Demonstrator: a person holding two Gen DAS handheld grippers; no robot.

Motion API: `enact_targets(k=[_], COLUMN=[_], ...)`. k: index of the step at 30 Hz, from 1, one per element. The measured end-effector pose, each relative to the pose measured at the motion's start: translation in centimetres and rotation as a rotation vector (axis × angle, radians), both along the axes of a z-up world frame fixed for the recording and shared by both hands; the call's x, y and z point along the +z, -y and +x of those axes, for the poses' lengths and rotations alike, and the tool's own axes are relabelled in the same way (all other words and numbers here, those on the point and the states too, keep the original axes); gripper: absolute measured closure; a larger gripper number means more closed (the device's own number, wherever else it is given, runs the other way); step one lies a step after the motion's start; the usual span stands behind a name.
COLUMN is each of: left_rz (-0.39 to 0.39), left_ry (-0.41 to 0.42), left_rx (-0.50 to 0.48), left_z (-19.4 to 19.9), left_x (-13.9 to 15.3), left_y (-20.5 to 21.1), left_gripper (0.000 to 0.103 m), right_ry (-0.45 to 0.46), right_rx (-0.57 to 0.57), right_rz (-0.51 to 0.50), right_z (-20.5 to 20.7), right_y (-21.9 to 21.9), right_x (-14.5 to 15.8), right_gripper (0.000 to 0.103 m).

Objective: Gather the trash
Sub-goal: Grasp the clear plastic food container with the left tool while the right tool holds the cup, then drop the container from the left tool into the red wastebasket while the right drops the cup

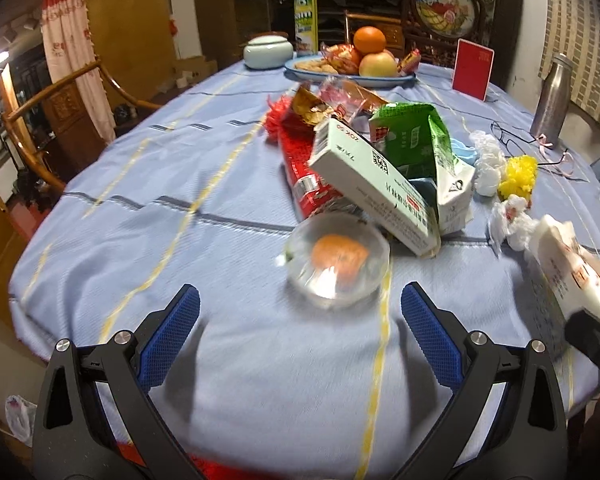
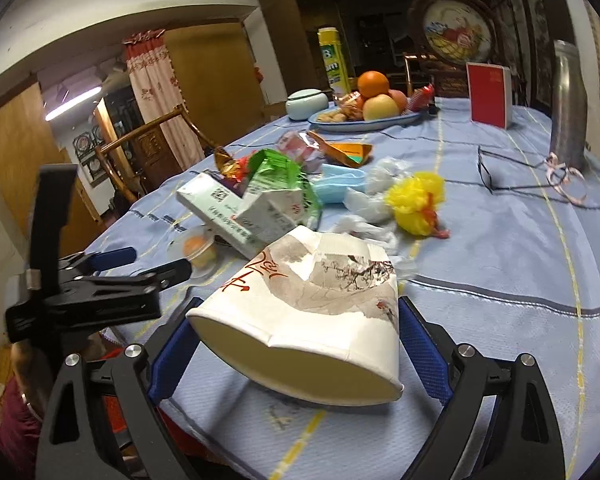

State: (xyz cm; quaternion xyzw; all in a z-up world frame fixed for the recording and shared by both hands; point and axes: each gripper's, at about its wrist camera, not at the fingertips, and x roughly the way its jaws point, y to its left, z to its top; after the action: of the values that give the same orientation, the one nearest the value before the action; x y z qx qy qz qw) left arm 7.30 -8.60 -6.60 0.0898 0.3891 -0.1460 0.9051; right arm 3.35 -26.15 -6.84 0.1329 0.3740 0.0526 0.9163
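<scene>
A crushed white paper cup (image 2: pixel 320 312) with ink drawings lies on its side on the blue tablecloth (image 2: pixel 500 264). It lies between the fingers of my right gripper (image 2: pixel 300 308), which is open with a pad close to each side of the cup. The same cup (image 1: pixel 572 264) shows at the right edge of the left wrist view. My left gripper (image 1: pixel 300 292) is open and empty above the cloth, just short of a clear plastic cup (image 1: pixel 336 264) with something orange inside. Behind that cup is a trash heap: a white carton (image 1: pixel 372 184), a green bag (image 1: pixel 416 136) and red wrappers (image 1: pixel 300 168).
Crumpled white plastic (image 1: pixel 488 160), a yellow mesh ball (image 1: pixel 518 174), glasses (image 2: pixel 496 168) and a steel bottle (image 2: pixel 568 108) sit to the right. A fruit plate (image 1: pixel 380 78), a lidded jar (image 1: pixel 268 51), a yellow can (image 1: pixel 306 12) and a red box (image 1: pixel 472 68) stand at the back. A wooden chair (image 1: pixel 60 108) is at the left.
</scene>
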Motion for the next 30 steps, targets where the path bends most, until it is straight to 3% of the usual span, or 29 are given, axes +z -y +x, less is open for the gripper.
enact_targets(k=[6, 10, 17, 25, 30], left_rz=[0.002, -0.046, -0.080, -0.116, -0.099], left_ry=[-0.002, -0.036, 0.022, 0.072, 0.078], left_rx=[0.014, -0.019, -0.013, 0.072, 0.149], left_z=[1.6, 2.0, 0.0, -2.6, -4.6], left_x=[-0.2, -0.4, 1.9, 5.0, 5.2], left_y=[1.0, 1.2, -0.8, -6.7, -11.1], left_gripper=[0.010, 0.042, 0.042, 0.041, 0.041], right_ry=[-0.012, -0.003, 0.036, 0.089, 0.112], right_rx=[0.005, 0.003, -0.025, -0.007, 0.025], right_rz=[0.024, 0.030, 0.042, 0.029, 0.019], right_z=[0.3, 0.1, -0.7, -1.7, -2.2], right_y=[0.7, 1.0, 1.8, 1.0, -0.3], right_x=[-1.0, -1.0, 0.1, 1.8, 3.0], right_gripper=[0.011, 0.011, 0.011, 0.011, 0.011])
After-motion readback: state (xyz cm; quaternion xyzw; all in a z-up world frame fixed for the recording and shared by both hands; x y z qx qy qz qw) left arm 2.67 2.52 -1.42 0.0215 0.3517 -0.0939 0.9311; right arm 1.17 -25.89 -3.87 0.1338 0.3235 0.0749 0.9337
